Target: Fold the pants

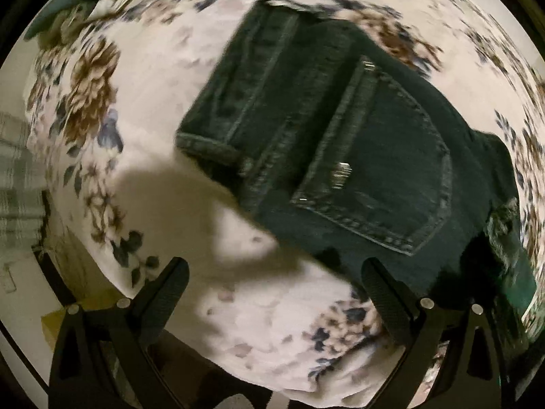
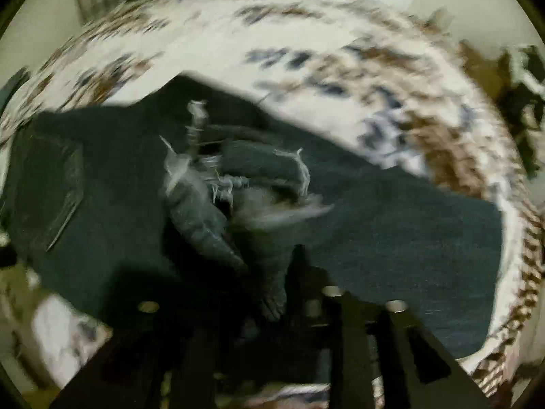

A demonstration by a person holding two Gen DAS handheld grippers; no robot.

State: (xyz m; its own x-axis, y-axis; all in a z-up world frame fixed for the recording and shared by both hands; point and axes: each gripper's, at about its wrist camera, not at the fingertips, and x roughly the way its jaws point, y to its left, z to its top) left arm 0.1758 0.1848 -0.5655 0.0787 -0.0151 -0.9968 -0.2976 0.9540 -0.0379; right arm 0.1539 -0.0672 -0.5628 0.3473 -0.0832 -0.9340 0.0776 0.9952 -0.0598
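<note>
Dark jeans (image 1: 340, 143) lie folded on the flowered bedspread (image 1: 143, 156), back pocket (image 1: 378, 170) up. Left tongs (image 1: 272, 272) hover above the jeans' near edge, jaws wide apart, nothing between. Right tongs (image 2: 269, 293): view blurred; a frayed fold of the jeans (image 2: 238, 197) sits at the jaws; whether they pinch it, cannot tell.

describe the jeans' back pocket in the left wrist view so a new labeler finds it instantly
Start with the floral bedsheet that fills the view; the dark folded jeans lie on it, upper right of centre. The back pocket is the stitched five-sided patch on the jeans' top layer, with pale seam lines and a small shiny metal tag near its opening. Nothing else on the denim has that outline.
</note>
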